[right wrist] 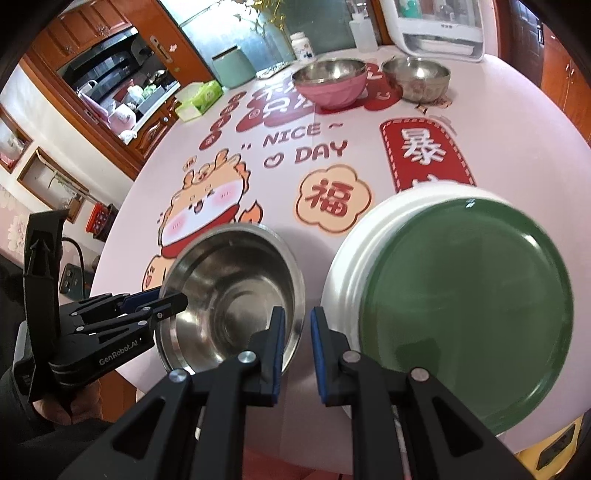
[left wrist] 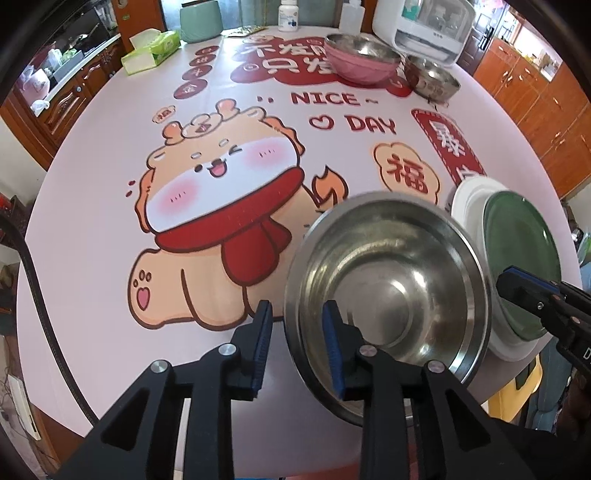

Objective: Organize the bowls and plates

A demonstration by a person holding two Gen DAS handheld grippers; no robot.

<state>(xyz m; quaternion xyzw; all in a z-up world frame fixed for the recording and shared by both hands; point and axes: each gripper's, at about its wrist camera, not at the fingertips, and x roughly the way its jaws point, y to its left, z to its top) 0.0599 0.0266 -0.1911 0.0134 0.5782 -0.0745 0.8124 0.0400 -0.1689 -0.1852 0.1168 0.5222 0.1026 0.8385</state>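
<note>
A steel bowl [left wrist: 388,295] [right wrist: 232,291] sits near the table's front edge. My left gripper [left wrist: 297,350] [right wrist: 168,299] is open and straddles the bowl's near rim, one finger inside and one outside. To the bowl's right a green plate [right wrist: 465,302] [left wrist: 521,266] lies on a white plate [right wrist: 354,254] [left wrist: 469,199]. My right gripper [right wrist: 297,350] [left wrist: 517,284] is open and empty, with a narrow gap, above the space between the bowl and the plates. At the back stand a pink bowl [left wrist: 360,66] [right wrist: 330,88] with a steel bowl nested in it, and another steel bowl [left wrist: 432,79] [right wrist: 415,79].
The round table [left wrist: 92,258] has a cartoon-print cloth. At the back are a tissue box [left wrist: 151,50], a green canister [left wrist: 199,18], a white bottle [left wrist: 290,14] and a white appliance [left wrist: 424,26]. Wooden cabinets surround the table.
</note>
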